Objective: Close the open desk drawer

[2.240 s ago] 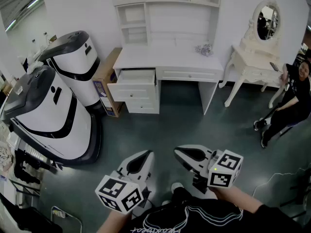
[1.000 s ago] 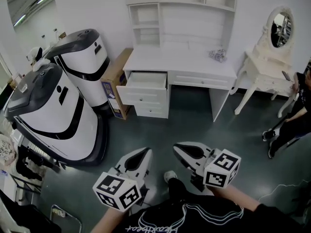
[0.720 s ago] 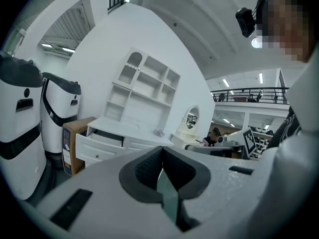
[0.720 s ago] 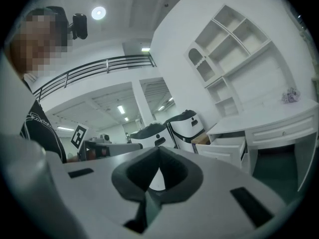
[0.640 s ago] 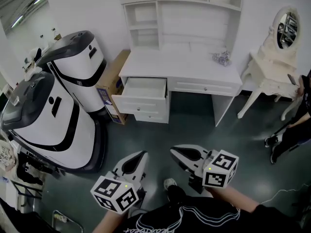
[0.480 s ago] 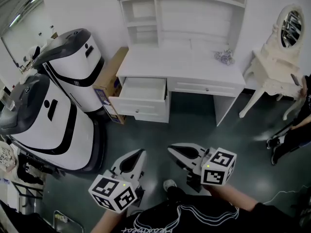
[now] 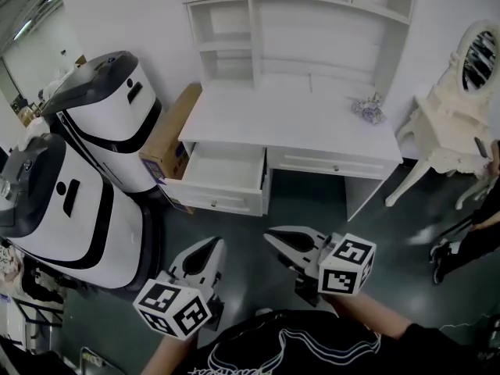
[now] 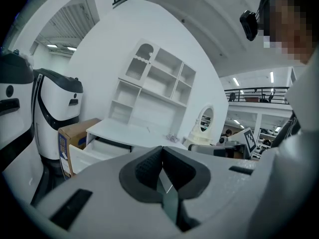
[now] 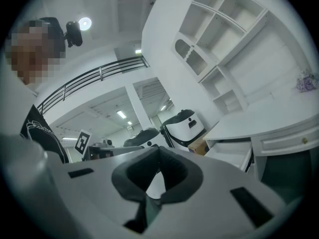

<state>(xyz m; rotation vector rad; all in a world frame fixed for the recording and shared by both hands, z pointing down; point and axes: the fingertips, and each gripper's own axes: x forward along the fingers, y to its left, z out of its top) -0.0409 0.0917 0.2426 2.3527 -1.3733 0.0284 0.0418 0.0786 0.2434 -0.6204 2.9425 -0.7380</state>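
- The desk (image 7: 297, 123) stands against the white wall, with a shelf hutch (image 7: 301, 22) along its back edge.
- The drawer (image 7: 223, 170) sits under the left end of the desk top. It is pulled well out past the front edge, so its white inside shows from above.
- A 2nd drawer (image 7: 332, 165), to its right under the same top, lies flush with the desk front.
- The left gripper (image 7: 212, 244) is held low over the dark floor (image 7: 375, 209), in front of the open drawer and well apart from it. Its 2 fingers are pressed together with nothing between them.
- The right gripper (image 7: 271, 236) is held just beside the left one, on its right, and is also well apart from the desk. Its 2 fingers meet at the tips and hold nothing.
- A cardboard box (image 7: 166, 135) stands beside the desk's left end, between it and 2 large white-and-black machines (image 7: 101, 112).
- A small pale bundle (image 7: 367, 109) lies near the right back corner of the desk top.
- A white vanity table (image 7: 449, 119) with an oval mirror (image 7: 478, 53) stands to the right of the desk.
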